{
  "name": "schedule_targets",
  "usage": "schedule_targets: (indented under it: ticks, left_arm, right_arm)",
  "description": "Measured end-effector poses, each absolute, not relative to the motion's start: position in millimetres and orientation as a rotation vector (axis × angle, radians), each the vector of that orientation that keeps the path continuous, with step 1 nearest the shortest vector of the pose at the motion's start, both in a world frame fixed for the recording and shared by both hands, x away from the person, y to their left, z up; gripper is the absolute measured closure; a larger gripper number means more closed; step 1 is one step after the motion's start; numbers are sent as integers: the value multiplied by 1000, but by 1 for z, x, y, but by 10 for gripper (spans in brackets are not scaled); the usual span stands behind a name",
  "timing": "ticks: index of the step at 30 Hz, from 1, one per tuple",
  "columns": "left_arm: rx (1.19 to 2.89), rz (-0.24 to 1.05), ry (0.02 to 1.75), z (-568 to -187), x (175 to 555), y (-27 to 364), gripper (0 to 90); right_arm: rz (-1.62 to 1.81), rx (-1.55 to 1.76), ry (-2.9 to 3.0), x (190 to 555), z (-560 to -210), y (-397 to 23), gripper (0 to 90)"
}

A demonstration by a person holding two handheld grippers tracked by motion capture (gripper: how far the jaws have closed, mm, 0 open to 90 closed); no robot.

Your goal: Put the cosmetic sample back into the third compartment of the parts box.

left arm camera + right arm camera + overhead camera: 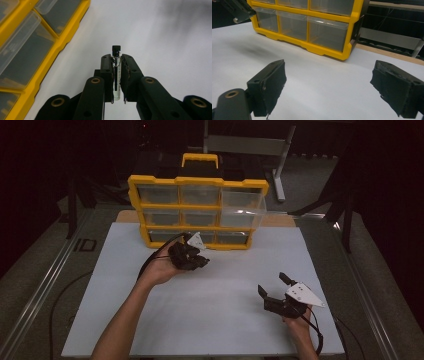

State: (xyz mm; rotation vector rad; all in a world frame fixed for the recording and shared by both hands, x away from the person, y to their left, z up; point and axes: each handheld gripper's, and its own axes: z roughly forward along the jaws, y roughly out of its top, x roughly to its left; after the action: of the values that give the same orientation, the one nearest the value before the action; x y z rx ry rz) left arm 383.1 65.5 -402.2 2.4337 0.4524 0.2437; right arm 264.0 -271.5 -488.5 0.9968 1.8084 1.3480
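A small clear glass vial (116, 75) with a black cap is clamped between the pads of my left gripper (116, 58), cap sticking out past the tips. That left gripper (201, 260) hovers over the white board just in front of the yellow drawer organizer (197, 210). The organizer's top right clear drawer (242, 205) is pulled out. My right gripper (272, 283) rests at the board's front right, its jaws wide apart with nothing between them; its pads (270, 85) frame bare white board in the right gripper view.
The white board (215, 310) lies on a table with metal rails at both sides. The organizer (312, 27) stands at the board's far edge, with a black box and yellow handle (200, 160) behind it. A table leg (280, 170) stands behind it to the right.
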Motion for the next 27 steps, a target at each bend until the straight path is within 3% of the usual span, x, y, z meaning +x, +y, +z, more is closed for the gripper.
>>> schedule_targets:
  ticks: [27]
  left_arm:
    - [2321, 261, 486, -376, 387, 77, 816]
  right_arm:
    - [1364, 991, 1804, 264, -489, -269, 116]
